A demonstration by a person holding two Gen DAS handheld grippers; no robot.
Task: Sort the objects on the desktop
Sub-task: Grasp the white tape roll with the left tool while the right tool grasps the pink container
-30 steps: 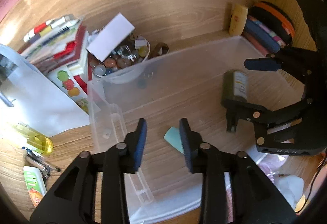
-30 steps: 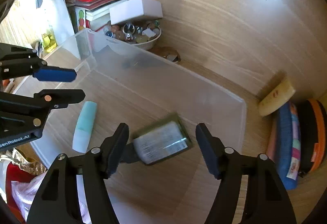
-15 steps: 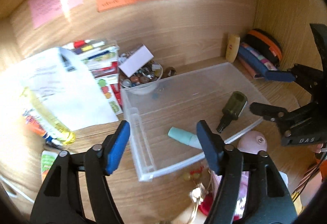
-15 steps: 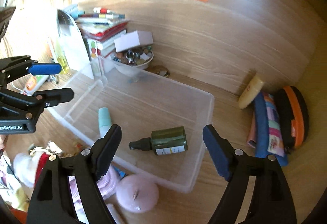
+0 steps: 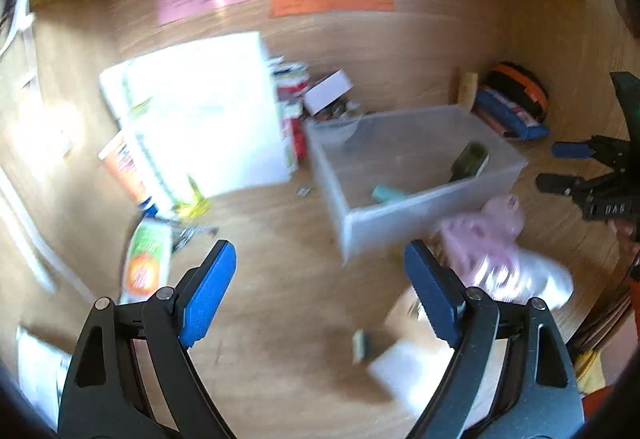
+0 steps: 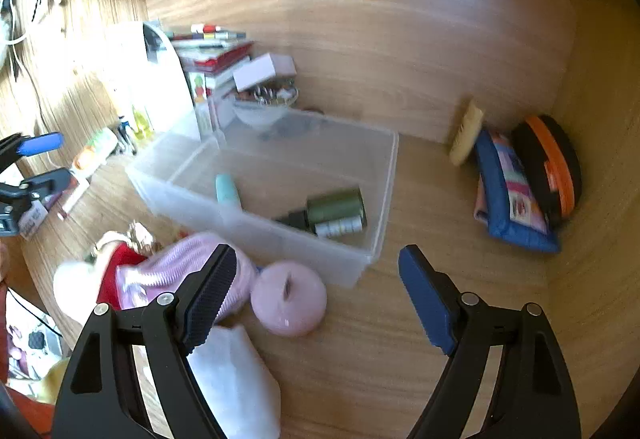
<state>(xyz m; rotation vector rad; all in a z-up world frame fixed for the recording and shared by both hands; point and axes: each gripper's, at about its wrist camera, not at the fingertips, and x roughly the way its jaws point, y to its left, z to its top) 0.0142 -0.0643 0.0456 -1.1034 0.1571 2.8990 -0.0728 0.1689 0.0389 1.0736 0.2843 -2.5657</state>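
Observation:
A clear plastic bin stands on the wooden desk and also shows in the left wrist view. Inside lie a dark green dropper bottle and a mint green tube. A round pink case and a pink striped pouch lie in front of the bin. My right gripper is open and empty, held back from the bin's front edge. My left gripper is open and empty, over bare desk left of the bin.
A bowl of small items and stacked books stand behind the bin. A white sheet, an orange tube and a green-orange packet lie left. A blue pouch and black-orange case sit at right.
Both grippers have pulled back and away from the bin and opened wide. The green bottle and mint tube stay in the bin. The left view has swung left and is blurred.

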